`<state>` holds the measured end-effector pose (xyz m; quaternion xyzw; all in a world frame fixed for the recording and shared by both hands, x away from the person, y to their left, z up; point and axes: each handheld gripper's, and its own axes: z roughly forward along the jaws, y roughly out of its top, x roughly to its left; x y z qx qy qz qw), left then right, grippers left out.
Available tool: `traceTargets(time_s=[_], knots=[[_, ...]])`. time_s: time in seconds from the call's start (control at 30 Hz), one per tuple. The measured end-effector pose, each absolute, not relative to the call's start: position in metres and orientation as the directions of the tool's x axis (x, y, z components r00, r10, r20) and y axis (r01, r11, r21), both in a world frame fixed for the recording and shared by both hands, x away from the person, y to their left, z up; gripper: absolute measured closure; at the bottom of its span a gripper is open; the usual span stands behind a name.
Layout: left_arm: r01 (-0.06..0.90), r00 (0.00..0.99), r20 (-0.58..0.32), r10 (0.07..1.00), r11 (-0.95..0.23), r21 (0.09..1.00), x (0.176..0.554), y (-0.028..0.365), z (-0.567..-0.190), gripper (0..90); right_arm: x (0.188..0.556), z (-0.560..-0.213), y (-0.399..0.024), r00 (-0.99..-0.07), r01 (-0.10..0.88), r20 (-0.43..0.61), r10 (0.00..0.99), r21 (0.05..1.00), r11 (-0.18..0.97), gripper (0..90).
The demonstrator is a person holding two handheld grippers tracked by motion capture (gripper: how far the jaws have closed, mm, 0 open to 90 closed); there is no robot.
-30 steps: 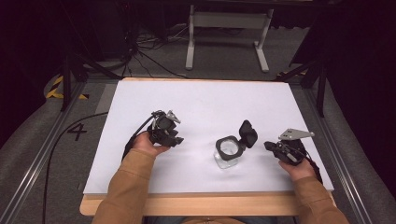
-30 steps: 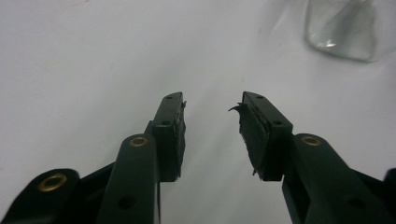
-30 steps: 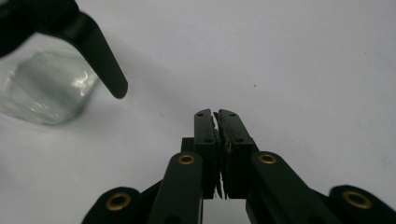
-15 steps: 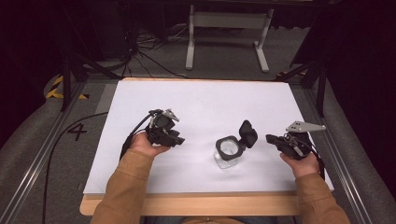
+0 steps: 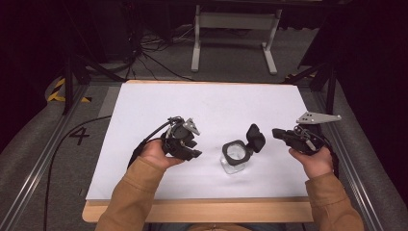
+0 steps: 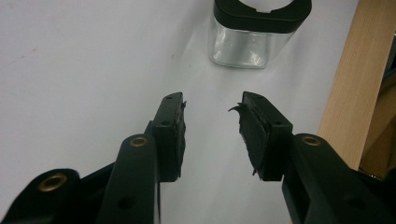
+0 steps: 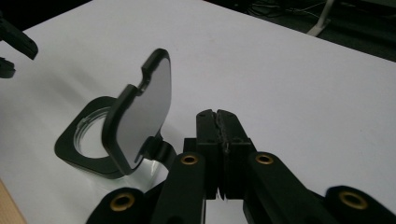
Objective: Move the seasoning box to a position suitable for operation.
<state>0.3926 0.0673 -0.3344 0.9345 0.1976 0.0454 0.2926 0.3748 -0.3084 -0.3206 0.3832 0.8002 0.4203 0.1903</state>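
Looking down from the high view: the clear jar (image 5: 234, 160) with a black collar stands on the white table (image 5: 144, 106), toward the near edge and right of centre; its hinged black lid (image 5: 255, 138) is flipped up on the jar's right side. The left gripper (image 5: 192, 150) lies left of the jar, near it but apart, jaws pointing right toward it. The right gripper (image 5: 279, 133) sits right of the lid, close but with a gap, jaws pointing left. How the jaws stand is hard to read at this size.

Left gripper view: the left gripper (image 6: 212, 121) has its jaws standing well apart, having just widened a little, with bare table between the pads and nothing touched. One pad (image 6: 250, 135) looks frayed at its edge. The jar (image 6: 254, 35) stands ahead and slightly right of the jaw gap; its top is cut off by the frame. The wooden table edge (image 6: 359, 93) runs along the right.

Right gripper view: the right gripper (image 7: 217, 122) has its jaws pressed together, pads meeting, holding nothing. The lid (image 7: 140, 112) stands upright just left of the jaw tips, not touching them; the hinge is partly hidden behind the gripper's arm. The jar's opening (image 7: 88, 133) shows behind the lid, its glass body mostly covered. The left gripper's jaw tips (image 7: 14, 46) appear at the far left edge, cut off.
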Motion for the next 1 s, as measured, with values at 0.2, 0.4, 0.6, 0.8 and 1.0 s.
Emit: traceTargets(time_s=[0.2, 0.4, 0.6, 0.8, 1.0], knots=[[0.337, 0.925, -0.043, 0.378, -0.762, 0.553, 0.392, 0.059, -0.338, 60.8, 0.366, -0.313, -0.299, -0.650, 0.422, -0.003, 0.760, 0.830, 0.365, 87.7], [0.321, 0.934, -0.044, 0.354, -0.780, 0.538, 0.390, 0.051, -0.340, 59.9, 0.362, -0.311, -0.289, -0.670, 0.407, -0.012, 0.742, 0.830, 0.381, 88.7], [0.306, 0.941, -0.051, 0.334, -0.781, 0.545, 0.388, 0.040, -0.344, 60.9, 0.359, -0.309, -0.283, -0.677, 0.392, -0.033, 0.735, 0.829, 0.399, 88.9], [0.276, 0.954, -0.059, 0.292, -0.793, 0.543, 0.386, 0.020, -0.353, 62.0, 0.358, -0.308, -0.281, -0.682, 0.384, -0.041, 0.730, 0.830, 0.405, 88.9], [0.253, 0.960, -0.048, 0.275, -0.785, 0.566, 0.382, 0.003, -0.360, 72.6, 0.359, -0.309, -0.279, -0.684, 0.385, -0.040, 0.728, 0.828, 0.408, 89.0]])
